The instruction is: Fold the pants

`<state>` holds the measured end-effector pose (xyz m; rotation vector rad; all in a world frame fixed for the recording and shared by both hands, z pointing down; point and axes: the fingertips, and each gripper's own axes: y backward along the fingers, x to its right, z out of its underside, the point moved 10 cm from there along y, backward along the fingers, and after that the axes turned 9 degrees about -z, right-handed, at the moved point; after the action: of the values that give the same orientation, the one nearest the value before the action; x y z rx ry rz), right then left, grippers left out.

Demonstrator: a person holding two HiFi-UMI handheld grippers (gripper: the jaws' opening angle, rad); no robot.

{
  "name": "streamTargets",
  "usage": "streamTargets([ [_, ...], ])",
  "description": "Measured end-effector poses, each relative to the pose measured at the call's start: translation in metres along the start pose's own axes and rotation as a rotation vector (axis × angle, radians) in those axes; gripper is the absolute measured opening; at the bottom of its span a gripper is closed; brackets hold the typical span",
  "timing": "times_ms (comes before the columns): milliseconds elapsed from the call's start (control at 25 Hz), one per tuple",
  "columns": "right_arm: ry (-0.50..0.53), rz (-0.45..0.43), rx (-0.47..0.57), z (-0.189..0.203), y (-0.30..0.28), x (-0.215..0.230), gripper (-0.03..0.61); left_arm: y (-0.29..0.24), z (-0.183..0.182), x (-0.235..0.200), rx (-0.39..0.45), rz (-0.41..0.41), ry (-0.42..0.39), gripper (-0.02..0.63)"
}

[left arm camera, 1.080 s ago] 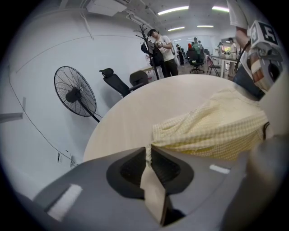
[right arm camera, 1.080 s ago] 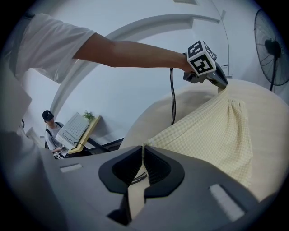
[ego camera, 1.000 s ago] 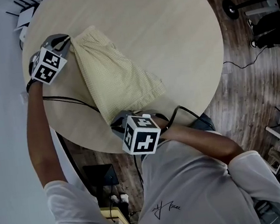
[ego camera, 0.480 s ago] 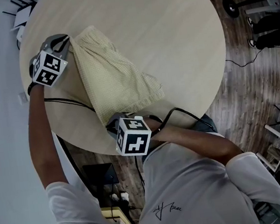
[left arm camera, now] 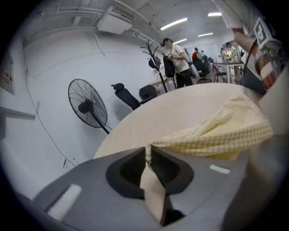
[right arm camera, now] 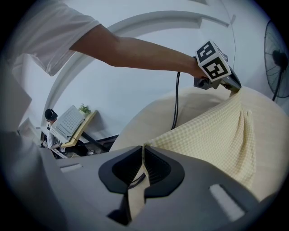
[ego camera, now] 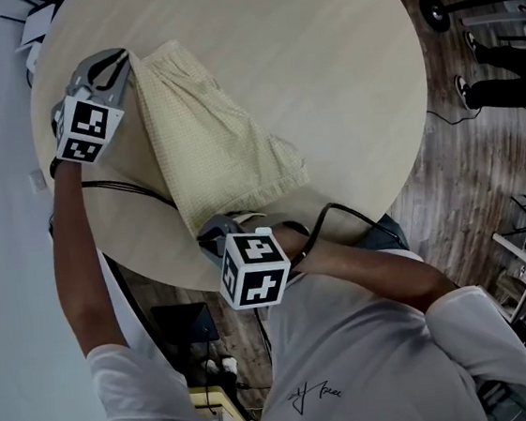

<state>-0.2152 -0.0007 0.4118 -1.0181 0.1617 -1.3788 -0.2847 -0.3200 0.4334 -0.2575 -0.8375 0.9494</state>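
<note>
change: we see left claw (ego camera: 122,62) shifted slightly up-frame with its pinched waist-end corner, right claw (ego camera: 211,231) about where it was | claws: both clamped on pants (ego camera: 214,149) corners | pants: long strip on tabletop (ego camera: 323,75), between claws | meaning: we judge next fold just starting

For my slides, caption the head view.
Left claw and right claw pinch opposite ends of yellow checked shorts on a round table.

One pair of pants (ego camera: 213,144), two tools (ego camera: 126,66) (ego camera: 210,230), one round table (ego camera: 323,75)
</note>
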Motion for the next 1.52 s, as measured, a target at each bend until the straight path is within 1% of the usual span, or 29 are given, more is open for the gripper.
streamTargets([
  [120, 0.026, 0.020, -0.007, -0.002, 0.009, -0.002, 0.013, -0.003, -0.019, -0.002, 0.069, -0.013, -0.007, 0.089],
  [200, 0.050, 0.045, -0.009, -0.003, 0.017, -0.005, 0.013, -0.003, -0.036, -0.003, 0.137, -0.033, 0.000, 0.089],
  [320, 0.085, 0.114, -0.021, -0.004, 0.024, -0.010, 0.012, 0.001, -0.059, -0.007, 0.258, -0.072, 0.036, 0.086],
  [360, 0.093, 0.137, -0.032, -0.004, 0.023, -0.010, 0.013, 0.001, -0.062, -0.008, 0.284, -0.078, 0.045, 0.080],
  [400, 0.096, 0.153, -0.048, -0.003, 0.018, -0.010, 0.012, -0.001, -0.060, -0.007, 0.290, -0.073, 0.046, 0.078],
  [440, 0.094, 0.159, -0.065, -0.001, 0.012, -0.008, 0.014, -0.005, -0.053, -0.005, 0.272, -0.057, 0.038, 0.077],
  [520, 0.080, 0.144, -0.088, 0.003, 0.001, -0.003, 0.013, -0.014, -0.030, 0.000, 0.194, -0.014, 0.024, 0.077],
  [680, 0.016, 0.051, -0.059, 0.001, -0.008, 0.007, 0.014, -0.015, 0.014, 0.003, 0.050, 0.027, 0.075, 0.077],
  [720, -0.001, 0.028, -0.049, 0.001, -0.010, 0.010, 0.014, -0.015, 0.022, 0.003, 0.016, 0.037, 0.080, 0.090],
  [760, -0.015, 0.011, -0.042, 0.001, -0.012, 0.012, 0.014, -0.016, 0.028, 0.003, -0.012, 0.045, 0.084, 0.128],
  [840, -0.028, -0.009, -0.037, 0.003, -0.018, 0.013, 0.014, -0.014, 0.038, 0.001, -0.047, 0.050, 0.106, 0.176],
  [880, -0.029, -0.021, -0.038, 0.003, -0.020, 0.013, 0.016, -0.012, 0.041, -0.001, -0.057, 0.049, 0.122, 0.196],
  [920, -0.031, -0.038, -0.040, 0.004, -0.022, 0.012, 0.021, -0.009, 0.044, -0.003, -0.064, 0.047, 0.140, 0.259],
  [960, -0.035, -0.059, -0.041, 0.005, -0.022, 0.011, 0.035, -0.006, 0.046, -0.005, -0.068, 0.046, 0.158, 0.298],
  [1040, -0.047, -0.096, -0.035, 0.007, -0.022, 0.009, 0.096, 0.002, 0.051, -0.006, -0.066, 0.038, 0.186, 0.341],
  [1080, -0.051, -0.102, -0.027, 0.008, -0.021, 0.008, 0.111, 0.006, 0.053, -0.005, -0.064, 0.033, 0.197, 0.350],
  [1160, -0.054, -0.090, -0.007, 0.010, -0.019, 0.007, 0.119, 0.016, 0.057, -0.001, -0.059, 0.019, 0.211, 0.359],
  [1320, -0.057, -0.028, 0.045, 0.012, -0.010, 0.008, 0.121, 0.034, 0.062, 0.012, -0.058, -0.006, 0.227, 0.362],
  [1520, -0.074, 0.040, 0.083, 0.017, 0.004, 0.011, 0.120, 0.058, 0.061, 0.024, -0.059, -0.045, 0.293, 0.362],
])
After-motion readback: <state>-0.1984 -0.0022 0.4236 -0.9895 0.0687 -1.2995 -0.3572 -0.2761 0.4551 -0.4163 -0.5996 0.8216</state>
